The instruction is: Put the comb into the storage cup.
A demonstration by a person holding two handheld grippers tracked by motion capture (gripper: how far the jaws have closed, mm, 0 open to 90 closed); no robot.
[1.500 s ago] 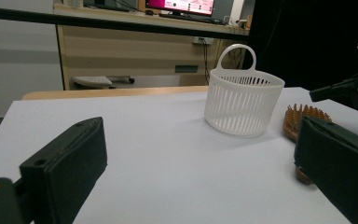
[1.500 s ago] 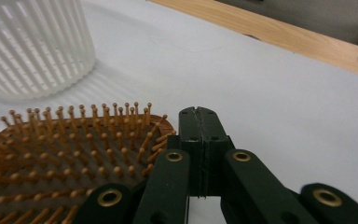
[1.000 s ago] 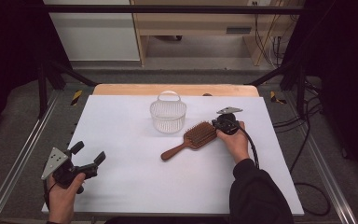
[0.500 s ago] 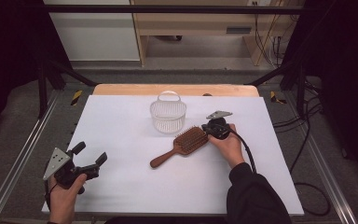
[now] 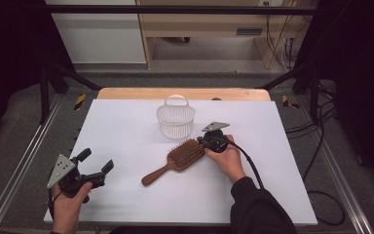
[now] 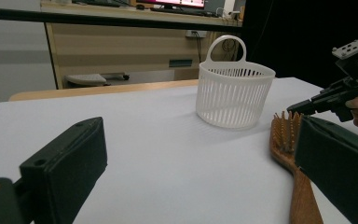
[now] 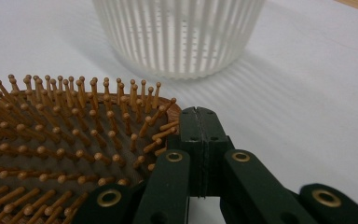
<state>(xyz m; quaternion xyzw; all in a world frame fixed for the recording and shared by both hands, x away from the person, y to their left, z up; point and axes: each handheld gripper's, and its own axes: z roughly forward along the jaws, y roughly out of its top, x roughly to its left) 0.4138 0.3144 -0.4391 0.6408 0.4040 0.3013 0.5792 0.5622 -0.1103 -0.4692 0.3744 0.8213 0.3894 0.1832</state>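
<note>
A wooden paddle hairbrush (image 5: 180,157) lies bristles up on the white table (image 5: 126,126), its handle pointing toward the near left. My right gripper (image 5: 202,141) is shut with nothing between its jaws. Its tip (image 7: 196,114) rests against the rim of the brush head (image 7: 74,135). A white slatted basket (image 5: 176,119) with a loop handle stands upright just beyond the brush. My left gripper (image 5: 97,160) is held open near the table's front left corner, well apart from the brush. In the left gripper view the brush (image 6: 284,135), the basket (image 6: 235,93) and the right gripper (image 6: 303,106) lie ahead of the open left gripper (image 6: 198,130).
A wooden strip (image 5: 185,93) runs along the table's far edge. Metal rails (image 5: 19,165) flank the table on both sides. Cables (image 5: 316,195) trail on the floor at the right. A wooden bench (image 5: 209,24) stands beyond the table.
The right gripper has moved left and toward the person, and the hairbrush has slid the same way along the table. The left gripper has stayed put.
</note>
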